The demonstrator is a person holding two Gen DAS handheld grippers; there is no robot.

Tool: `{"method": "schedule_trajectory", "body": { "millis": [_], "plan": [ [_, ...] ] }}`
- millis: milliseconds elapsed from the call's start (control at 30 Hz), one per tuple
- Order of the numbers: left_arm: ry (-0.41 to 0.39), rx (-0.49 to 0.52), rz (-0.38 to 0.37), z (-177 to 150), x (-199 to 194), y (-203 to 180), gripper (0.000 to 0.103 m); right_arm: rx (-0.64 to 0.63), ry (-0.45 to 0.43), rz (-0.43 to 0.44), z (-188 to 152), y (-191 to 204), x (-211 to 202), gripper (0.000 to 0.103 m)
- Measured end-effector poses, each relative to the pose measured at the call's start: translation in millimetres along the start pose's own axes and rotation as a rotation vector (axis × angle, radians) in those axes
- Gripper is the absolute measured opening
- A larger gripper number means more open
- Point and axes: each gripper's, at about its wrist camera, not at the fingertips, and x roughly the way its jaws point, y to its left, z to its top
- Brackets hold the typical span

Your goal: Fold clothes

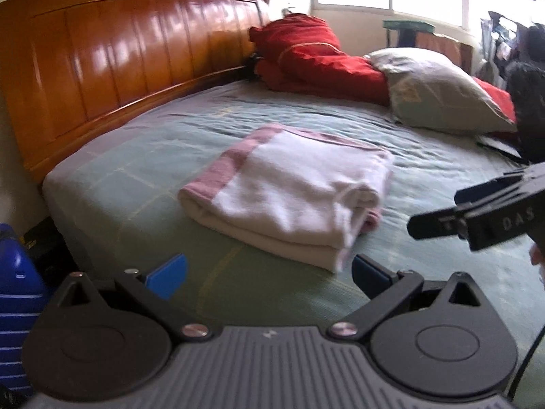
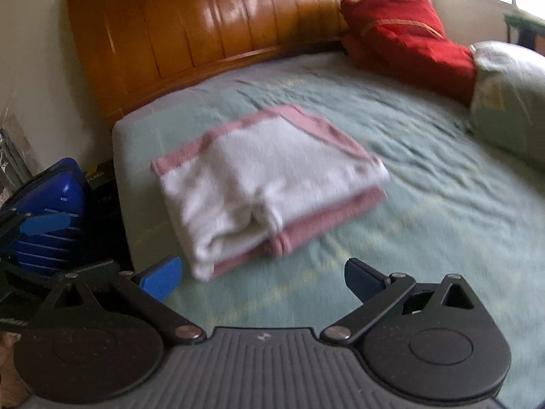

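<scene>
**Bedroom scene: folded cloth lying on green bedspread**

Bedspread (image 1: 143,156) is filling both wrist views. Left gripper (image 1: 269,272) and right gripper (image 2: 262,274) are hovering with jaws spread wide, holding nothing. Just beyond them, the pink-and-white cloth (image 1: 289,187) is resting near the bed's corner in a compact layered rectangle; folding appears essentially done, with perhaps only tidying remaining. Farther out, a red blanket (image 1: 306,54), a pillow (image 1: 439,92) and the wooden headboard (image 1: 119,54) are standing well apart, obstructing nothing.
</scene>
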Motion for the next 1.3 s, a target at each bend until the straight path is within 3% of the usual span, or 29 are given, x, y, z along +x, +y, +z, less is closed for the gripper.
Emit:
{"method": "schedule_trajectory", "body": {
  "millis": [333, 533, 1033, 1300],
  "plan": [
    [-0.004, 0.053, -0.069, -7, -30, -42, 0.102, 0.075, 0.003, -0.117, -62, 4, -62, 0.103],
    [0.012, 0.086, -0.061, -15, -45, -63, 0.102, 0.12, -0.028, -0.128, -89, 8, -89, 0.103],
    [0.103, 0.055, -0.02, -29, -78, -89, 0.102, 0.134, -0.057, -0.145, -122, 14, -128, 0.103],
    [0.053, 0.078, 0.006, -36, -96, -97, 0.102, 0.146, -0.085, -0.144, -133, 18, -143, 0.103]
  ]
}}
